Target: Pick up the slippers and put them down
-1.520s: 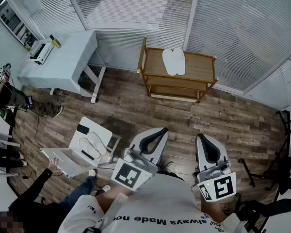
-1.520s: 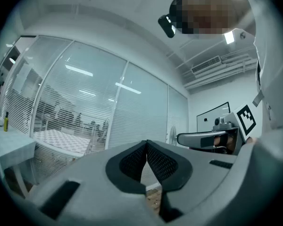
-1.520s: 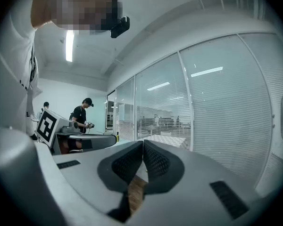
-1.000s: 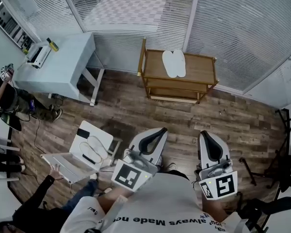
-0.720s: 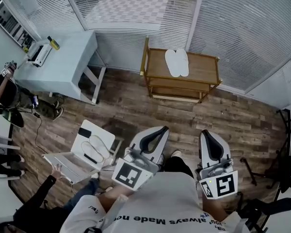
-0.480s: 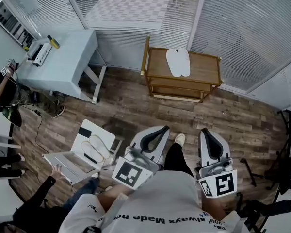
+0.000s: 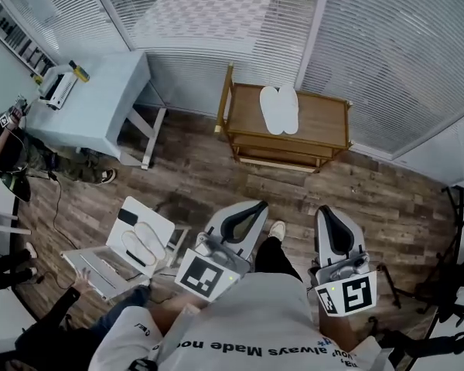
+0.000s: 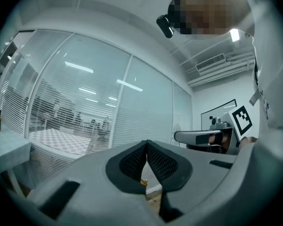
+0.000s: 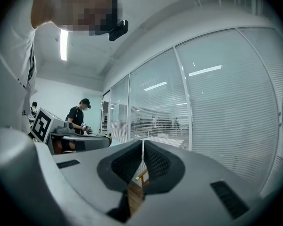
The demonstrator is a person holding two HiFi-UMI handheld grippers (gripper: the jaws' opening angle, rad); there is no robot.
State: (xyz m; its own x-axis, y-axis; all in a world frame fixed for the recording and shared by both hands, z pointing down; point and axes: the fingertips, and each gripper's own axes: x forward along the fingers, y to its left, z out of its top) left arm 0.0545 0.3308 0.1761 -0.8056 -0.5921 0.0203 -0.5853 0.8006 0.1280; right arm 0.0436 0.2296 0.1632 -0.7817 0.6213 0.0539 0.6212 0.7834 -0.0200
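Between the left gripper's (image 8: 146,144) dark ribbed jaws: nothing. The tips are pressed together. Same on the right gripper (image 9: 142,147): jaws pressed together, empty. Head view has both held level at my waist, pointing toward the far glass wall.

Task's thing: pair of flat white slippers (image 7: 279,110), side by side and touching, lying on the top tier of the three-tier wooden shelf unit (image 7: 325,124) against the blinds. Well apart from both grippers, with open wood-plank floor (image 7: 216,172) between.

Step in hand, as I judge it: the approach.
- Close on the shelf unit squarely.
- Spread the jaws before reaching over the top tier.
- Come in level at the near ends of the slippers.
- They look thin and floppy. Pinching a sole edge, one slipper per gripper, should keep them from sagging.
- Mind the corner posts standing above the top tier.

Second pale pair of slippers (image 7: 141,240) lies on a small white stand (image 7: 164,216) at lower left. Not my target, I reckon.

Writing:
- The print on the white shirt (image 7: 247,315) shows upside down and reads "always Made no", the rest cut off.
- Black-and-white square markers on both gripper cubes.
- No brand legible on the slippers.
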